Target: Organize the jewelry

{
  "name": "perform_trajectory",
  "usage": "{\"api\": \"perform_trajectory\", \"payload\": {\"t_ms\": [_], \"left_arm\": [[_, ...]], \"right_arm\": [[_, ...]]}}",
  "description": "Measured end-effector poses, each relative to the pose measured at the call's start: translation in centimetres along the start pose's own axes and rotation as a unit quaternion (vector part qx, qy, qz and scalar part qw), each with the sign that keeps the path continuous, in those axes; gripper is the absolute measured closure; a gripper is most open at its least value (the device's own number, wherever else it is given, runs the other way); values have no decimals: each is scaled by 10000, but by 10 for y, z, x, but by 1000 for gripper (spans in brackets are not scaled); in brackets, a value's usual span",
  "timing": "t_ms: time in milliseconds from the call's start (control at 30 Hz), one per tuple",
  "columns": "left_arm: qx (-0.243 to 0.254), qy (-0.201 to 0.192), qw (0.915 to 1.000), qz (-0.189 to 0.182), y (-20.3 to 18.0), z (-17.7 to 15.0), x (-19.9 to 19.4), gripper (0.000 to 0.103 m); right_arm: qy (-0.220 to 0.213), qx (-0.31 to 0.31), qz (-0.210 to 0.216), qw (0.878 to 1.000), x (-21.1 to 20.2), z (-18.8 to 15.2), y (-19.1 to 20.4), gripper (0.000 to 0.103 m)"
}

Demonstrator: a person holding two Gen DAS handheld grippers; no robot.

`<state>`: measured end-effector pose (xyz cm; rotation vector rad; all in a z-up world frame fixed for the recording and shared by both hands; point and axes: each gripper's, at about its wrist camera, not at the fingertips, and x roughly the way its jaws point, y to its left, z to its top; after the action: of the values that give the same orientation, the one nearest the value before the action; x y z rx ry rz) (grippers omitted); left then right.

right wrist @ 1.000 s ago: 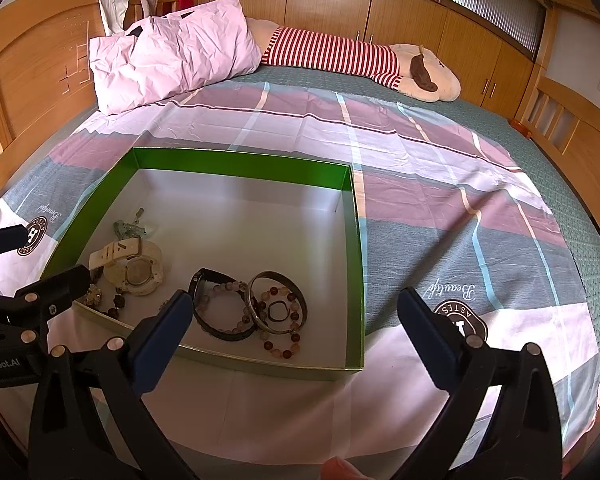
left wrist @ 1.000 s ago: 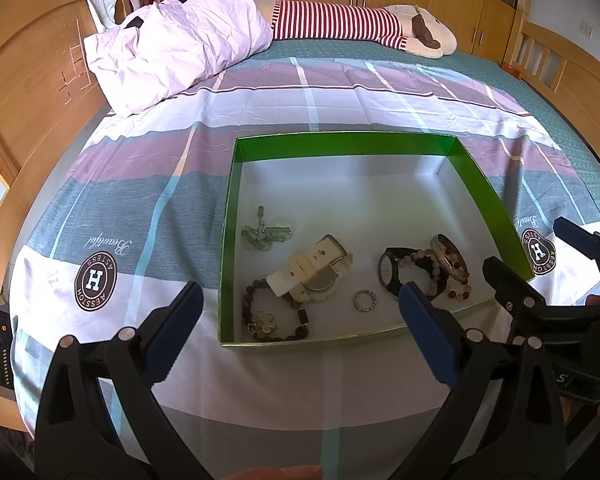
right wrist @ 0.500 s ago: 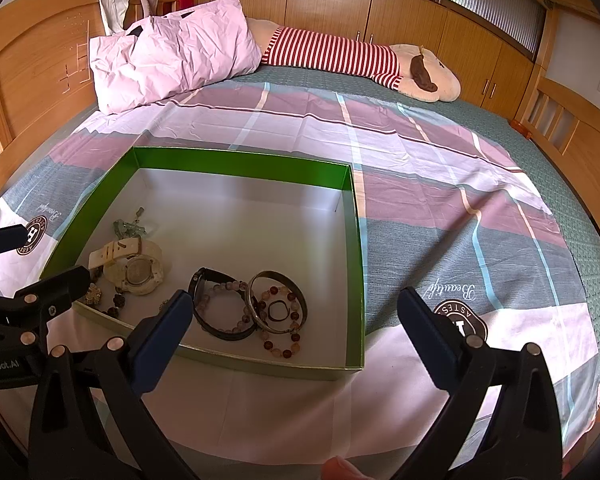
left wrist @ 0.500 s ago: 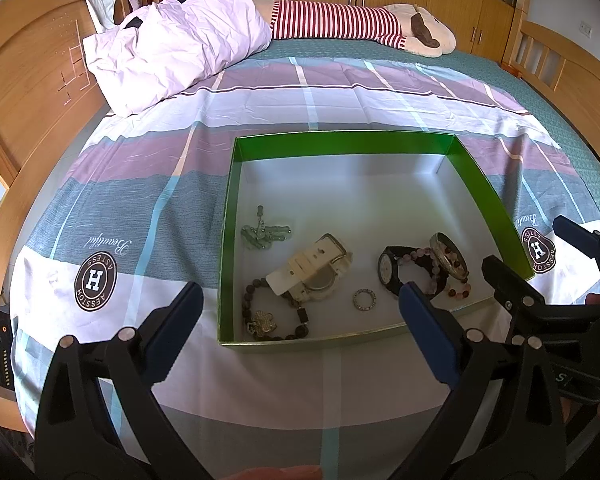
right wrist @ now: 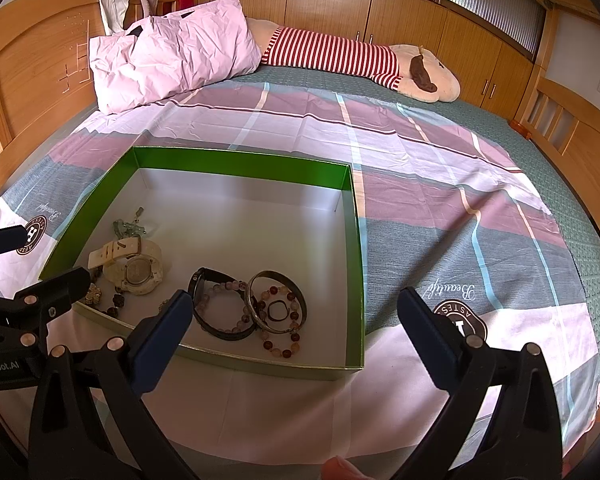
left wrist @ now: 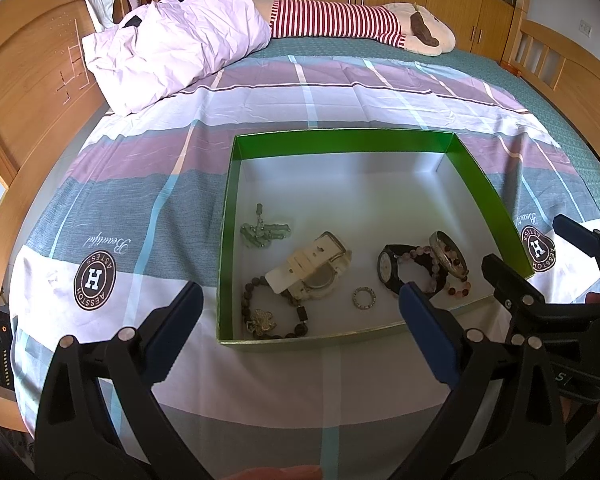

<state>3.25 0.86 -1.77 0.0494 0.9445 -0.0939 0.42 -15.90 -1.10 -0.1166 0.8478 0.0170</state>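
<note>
My left gripper (left wrist: pixel 300 304): jaws spread wide, holding nothing and touching nothing; it hangs over the near edge of the green box (left wrist: pixel 480 184), one blue pad left of the box, the other over its near right part.
My right gripper (right wrist: pixel 296 312): jaws also wide and empty, raised above the near right corner of the box; its left pad overlaps the black watch in this view, but I cannot tell any contact.
Change from a second ago: none that I can see; both grippers and every piece sit where they were.
Box: shallow, green walls, white floor, lying on the plaid bed sheet (left wrist: pixel 148 208).
White watch (left wrist: pixel 314 266): near the middle of the front half, strap curled up.
Dark bead bracelet (left wrist: pixel 270 318): front left corner, just beside the white watch.
Green pendant chain (left wrist: pixel 262 230): behind it, by the left wall.
Small ring (left wrist: pixel 364 298): alone on the floor between the two watches.
Black watch (right wrist: pixel 220 306): right of centre, a pink bead bracelet (right wrist: pixel 224 308) lying across it.
Metal bangle (right wrist: pixel 278 302): touching the black watch, resting over a reddish bead bracelet (right wrist: pixel 280 342).
</note>
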Motion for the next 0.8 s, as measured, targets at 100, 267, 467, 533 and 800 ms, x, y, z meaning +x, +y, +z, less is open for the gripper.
{"api": "perform_trajectory", "payload": {"t_ms": [100, 267, 467, 533, 800], "left_arm": [[-3, -1, 10000, 0, 0, 0, 0, 3], [-1, 0, 10000, 0, 0, 0, 0, 3], [-1, 5, 10000, -4, 0, 0, 1, 3], [-1, 7, 10000, -4, 0, -1, 0, 3], [-4, 12, 10000, -5, 0, -2, 1, 3]], "right_arm": [[-3, 0, -1, 10000, 0, 0, 0, 1], [1, -1, 2, 10000, 0, 0, 0, 1], [-3, -2, -1, 10000, 0, 0, 0, 1], [-2, -1, -2, 10000, 0, 0, 0, 1], [0, 1, -5, 10000, 0, 0, 1, 1]]}}
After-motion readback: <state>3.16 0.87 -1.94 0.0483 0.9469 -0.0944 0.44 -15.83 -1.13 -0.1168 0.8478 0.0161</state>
